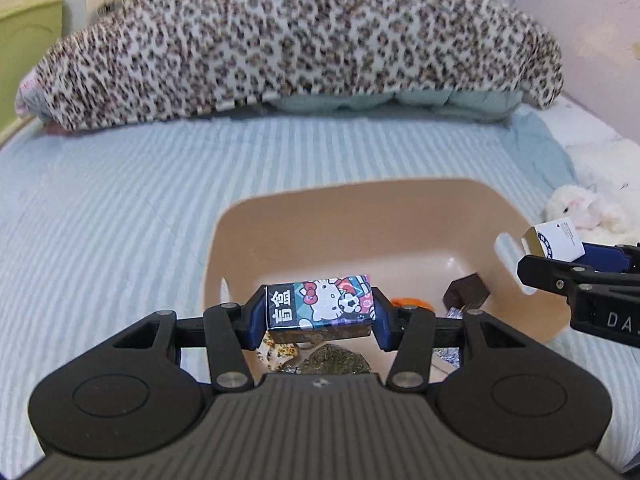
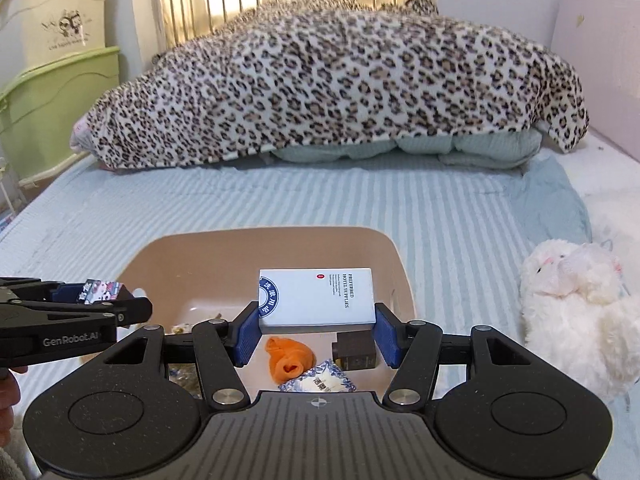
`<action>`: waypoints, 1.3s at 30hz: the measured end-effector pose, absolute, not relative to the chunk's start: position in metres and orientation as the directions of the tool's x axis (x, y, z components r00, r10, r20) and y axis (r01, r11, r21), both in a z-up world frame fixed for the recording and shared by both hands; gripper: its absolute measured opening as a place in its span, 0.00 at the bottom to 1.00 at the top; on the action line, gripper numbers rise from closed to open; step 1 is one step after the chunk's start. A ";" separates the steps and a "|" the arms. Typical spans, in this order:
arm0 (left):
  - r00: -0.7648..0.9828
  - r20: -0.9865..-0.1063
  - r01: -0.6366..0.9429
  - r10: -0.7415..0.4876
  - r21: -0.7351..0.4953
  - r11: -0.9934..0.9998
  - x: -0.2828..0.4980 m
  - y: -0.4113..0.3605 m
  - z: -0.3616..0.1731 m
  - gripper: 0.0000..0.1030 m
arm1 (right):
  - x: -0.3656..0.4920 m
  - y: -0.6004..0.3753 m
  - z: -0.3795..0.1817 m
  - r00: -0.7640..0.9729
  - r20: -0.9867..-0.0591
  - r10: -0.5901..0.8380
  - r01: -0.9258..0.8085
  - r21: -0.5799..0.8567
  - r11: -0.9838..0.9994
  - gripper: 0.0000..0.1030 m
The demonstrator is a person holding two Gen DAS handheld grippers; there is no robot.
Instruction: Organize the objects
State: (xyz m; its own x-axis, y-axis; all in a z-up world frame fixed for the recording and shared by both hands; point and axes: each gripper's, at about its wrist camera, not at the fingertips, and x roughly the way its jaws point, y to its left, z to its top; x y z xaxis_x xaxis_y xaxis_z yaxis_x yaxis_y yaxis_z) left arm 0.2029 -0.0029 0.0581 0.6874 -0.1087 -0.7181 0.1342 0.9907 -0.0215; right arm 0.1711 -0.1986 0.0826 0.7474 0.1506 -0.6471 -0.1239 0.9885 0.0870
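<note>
My left gripper (image 1: 319, 312) is shut on a Hello Kitty box (image 1: 320, 305) and holds it over the tan plastic bin (image 1: 360, 216) on the bed. My right gripper (image 2: 316, 330) is shut on a white hotel-supplies box (image 2: 318, 298), also above the bin (image 2: 248, 248). In the bin lie an orange cloth (image 2: 290, 358), a dark brown box (image 2: 356, 350), a blue-white sachet (image 2: 320, 380) and a leopard-print item (image 1: 280, 354). Each gripper shows in the other's view: the right one (image 1: 560, 256) at the right edge, the left one (image 2: 100, 294) at the left.
A leopard-print blanket (image 2: 340, 80) over a pale green quilt (image 2: 460, 148) lies across the far end of the striped bed (image 2: 200, 208). A white plush toy (image 2: 572, 300) sits right of the bin. Green and cream storage boxes (image 2: 52, 100) stand at the left.
</note>
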 end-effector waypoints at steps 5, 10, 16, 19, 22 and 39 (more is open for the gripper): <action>0.627 -0.774 0.137 -0.083 0.004 0.991 0.227 -0.011 0.033 0.51 | 0.196 -0.192 0.058 0.706 -0.698 0.118 -0.115 0.052 0.992 0.54; 0.566 -0.820 0.140 -0.082 -0.003 0.990 0.238 -0.014 0.011 0.51 | 0.211 -0.183 0.035 0.656 -0.751 0.081 -0.123 0.000 0.992 0.54; 0.531 -0.845 0.136 -0.071 0.002 0.991 0.235 -0.014 0.005 0.54 | 0.211 -0.185 0.022 0.612 -0.787 0.081 -0.123 0.006 0.992 0.54; 0.520 -0.851 0.132 -0.078 -0.010 0.991 0.231 -0.013 0.011 0.65 | 0.206 -0.187 0.025 0.616 -0.783 0.084 -0.123 0.010 0.992 0.62; 0.544 -0.836 0.122 -0.074 -0.008 0.992 0.223 -0.012 0.021 0.69 | 0.200 -0.193 0.032 0.623 -0.777 0.095 -0.113 0.030 0.993 0.71; 0.616 -0.783 0.175 -0.087 0.028 0.984 0.160 -0.005 0.057 0.75 | 0.130 -0.208 0.080 0.697 -0.706 0.125 -0.099 0.078 0.992 0.84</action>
